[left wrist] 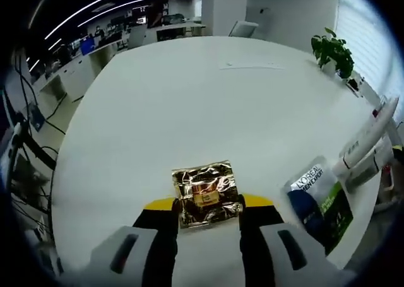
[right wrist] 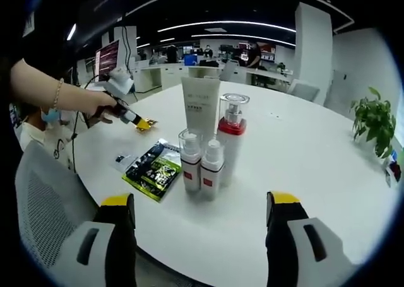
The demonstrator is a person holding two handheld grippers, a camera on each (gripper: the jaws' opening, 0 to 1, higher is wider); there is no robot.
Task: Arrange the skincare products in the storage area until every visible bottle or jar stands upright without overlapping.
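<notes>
In the left gripper view my left gripper (left wrist: pixel 208 205) is shut on a gold foil sachet (left wrist: pixel 205 191) just above the white table (left wrist: pixel 189 104). A green and blue L'Oreal sachet (left wrist: pixel 319 199) lies flat to its right, with white bottles (left wrist: pixel 365 145) beyond it. In the right gripper view a white tube (right wrist: pixel 201 104), a red-banded pump bottle (right wrist: pixel 231 135) and two small bottles (right wrist: pixel 190 158) (right wrist: pixel 212 167) stand upright in a tight group. The green sachet (right wrist: pixel 151 168) lies flat to their left. My right gripper (right wrist: pixel 201 202) is open in front of them, holding nothing. A hand holds the left gripper (right wrist: pixel 136 120) at the far left.
A potted plant (left wrist: pixel 333 50) (right wrist: pixel 374 120) stands near the table's far edge. A grey mesh chair (right wrist: pixel 47 199) sits by the table's near left edge. Office desks and monitors (right wrist: pixel 107 58) lie beyond the table.
</notes>
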